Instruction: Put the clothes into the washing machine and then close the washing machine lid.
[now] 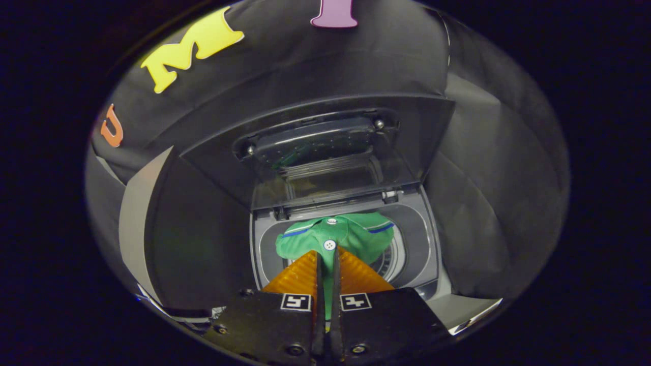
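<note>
Holding the gripper (326,256) low in the centre of the frame, I have its two fingers drawn together on a fold of the green shirt (335,236), with a strip of the cloth showing in the narrow gap between them. The shirt spreads just ahead of the fingertips, over the round opening of the washing machine (422,239), its collar and a white button (329,245) facing me. It looks draped across the mouth of the drum rather than sunk into it, though I cannot tell how much hangs below.

The lid (325,147) stands raised in the upper middle of the frame, behind the opening.

I judge the shirt to be light, soft and limp: it will sag and trail from whatever point I pinch, and it will not hold a shape. A bunched fold near the collar, as now, should give the fingers enough thickness to bite. Thin single cloth could slip out. The risk I see is a sleeve or hem catching on the rim, so the cloth must clear the opening before the lid is lowered.
</note>
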`<state>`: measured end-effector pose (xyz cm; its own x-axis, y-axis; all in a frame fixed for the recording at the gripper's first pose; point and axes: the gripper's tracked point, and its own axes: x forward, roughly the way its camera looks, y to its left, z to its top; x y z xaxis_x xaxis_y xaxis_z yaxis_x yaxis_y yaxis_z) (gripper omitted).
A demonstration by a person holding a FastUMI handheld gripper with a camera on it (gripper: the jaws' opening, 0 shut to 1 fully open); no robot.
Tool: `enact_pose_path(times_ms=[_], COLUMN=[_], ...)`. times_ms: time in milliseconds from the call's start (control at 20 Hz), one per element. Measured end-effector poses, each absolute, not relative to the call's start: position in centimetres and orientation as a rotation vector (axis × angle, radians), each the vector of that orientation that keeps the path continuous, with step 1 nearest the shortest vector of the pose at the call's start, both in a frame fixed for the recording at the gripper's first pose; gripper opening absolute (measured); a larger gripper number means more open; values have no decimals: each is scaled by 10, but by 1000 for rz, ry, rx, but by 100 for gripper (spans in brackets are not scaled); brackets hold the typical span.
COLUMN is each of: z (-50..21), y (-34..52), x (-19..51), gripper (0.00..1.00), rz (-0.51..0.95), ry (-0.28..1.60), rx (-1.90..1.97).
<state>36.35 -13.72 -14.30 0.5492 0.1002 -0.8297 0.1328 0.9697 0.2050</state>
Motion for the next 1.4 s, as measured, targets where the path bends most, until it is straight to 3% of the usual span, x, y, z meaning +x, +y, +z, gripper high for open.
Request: enact_pose_path(times_ms=[600, 1300, 1400], z=[-226, -285, -274], y=[-136, -146, -145], x=[374, 376, 375], gripper=[9, 11, 18], rz=[3, -84, -74], ry=[987, 935, 922], rx=[174, 168, 147])
